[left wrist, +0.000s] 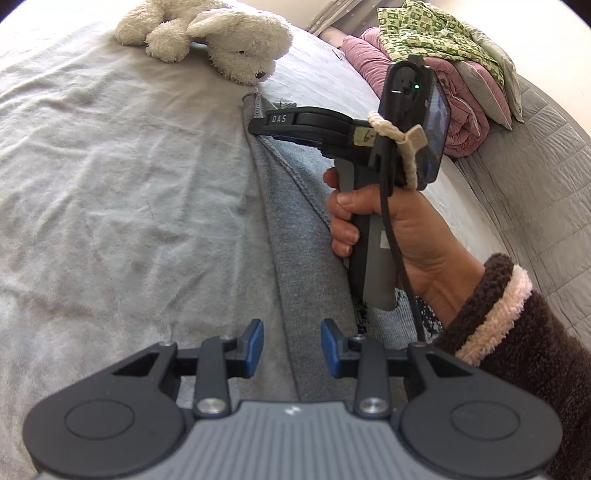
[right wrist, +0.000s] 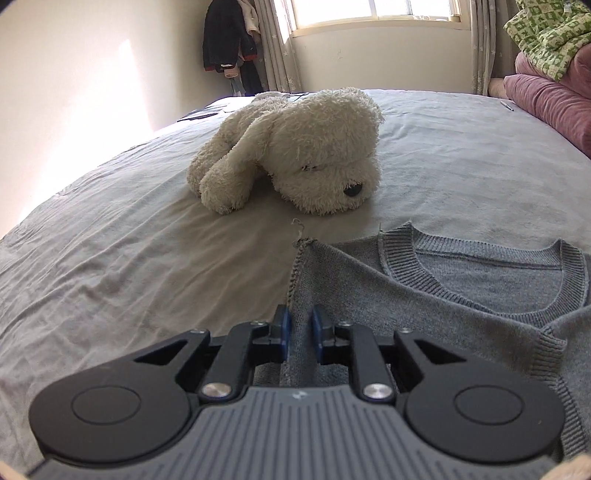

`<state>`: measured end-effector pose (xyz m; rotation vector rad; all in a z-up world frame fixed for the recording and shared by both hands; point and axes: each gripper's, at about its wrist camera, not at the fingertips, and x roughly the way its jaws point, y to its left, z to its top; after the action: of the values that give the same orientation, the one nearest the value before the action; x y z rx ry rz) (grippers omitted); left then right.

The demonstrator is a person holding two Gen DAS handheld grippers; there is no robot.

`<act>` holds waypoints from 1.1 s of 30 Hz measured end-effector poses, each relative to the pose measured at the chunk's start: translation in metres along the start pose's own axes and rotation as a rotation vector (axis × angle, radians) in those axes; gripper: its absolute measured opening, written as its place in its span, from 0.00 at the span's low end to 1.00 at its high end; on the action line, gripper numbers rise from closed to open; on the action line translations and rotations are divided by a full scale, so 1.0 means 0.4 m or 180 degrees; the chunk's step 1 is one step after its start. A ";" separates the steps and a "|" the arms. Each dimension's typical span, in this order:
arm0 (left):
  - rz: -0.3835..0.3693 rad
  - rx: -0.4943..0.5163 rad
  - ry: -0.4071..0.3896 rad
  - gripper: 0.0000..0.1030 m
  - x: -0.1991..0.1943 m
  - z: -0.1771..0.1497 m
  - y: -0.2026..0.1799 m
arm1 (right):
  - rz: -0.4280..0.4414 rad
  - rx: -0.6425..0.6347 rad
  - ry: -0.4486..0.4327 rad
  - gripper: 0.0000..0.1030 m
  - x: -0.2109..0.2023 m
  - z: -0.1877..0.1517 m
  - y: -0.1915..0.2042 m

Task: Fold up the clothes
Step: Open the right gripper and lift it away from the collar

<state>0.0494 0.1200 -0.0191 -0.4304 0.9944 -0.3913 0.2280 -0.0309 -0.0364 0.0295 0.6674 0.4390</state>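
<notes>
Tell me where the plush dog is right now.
The plush dog lies on the bed, just beyond the grey sweater in the right wrist view.

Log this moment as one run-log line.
stage: folding grey sweater | left gripper: open, over sweater edge | right gripper: shut on folded edge | plush dog: beyond sweater

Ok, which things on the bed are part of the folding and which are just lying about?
In the job:
grey sweater, spread on the bed
right gripper, fingers either side of a sweater fold
left gripper, open over the sweater's edge

Lying about:
white plush dog
pink quilt with green patterned cloth on top
dark clothes hanging in the corner
</notes>
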 end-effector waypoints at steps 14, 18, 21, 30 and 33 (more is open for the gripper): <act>0.0026 -0.0012 0.0013 0.33 0.001 0.003 0.000 | -0.0160 -0.0201 0.0066 0.18 0.100 0.073 -0.007; 0.0022 -0.0019 -0.0010 0.33 -0.003 0.006 -0.003 | -0.0128 -0.0190 0.0052 0.18 0.076 0.084 -0.012; 0.0018 -0.0024 -0.0027 0.33 -0.007 0.008 -0.005 | -0.0097 -0.0030 -0.0010 0.21 0.025 0.089 -0.043; 0.0007 0.0026 -0.0088 0.33 -0.009 0.010 -0.025 | -0.0207 0.0215 -0.0008 0.29 -0.150 0.045 -0.137; -0.0012 0.0063 -0.0106 0.33 -0.002 0.010 -0.038 | -0.0240 0.0282 0.0003 0.29 -0.210 0.015 -0.160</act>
<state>0.0507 0.1081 -0.0085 -0.4198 0.9567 -0.3961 0.1977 -0.1221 0.0074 0.0877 0.6863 0.3366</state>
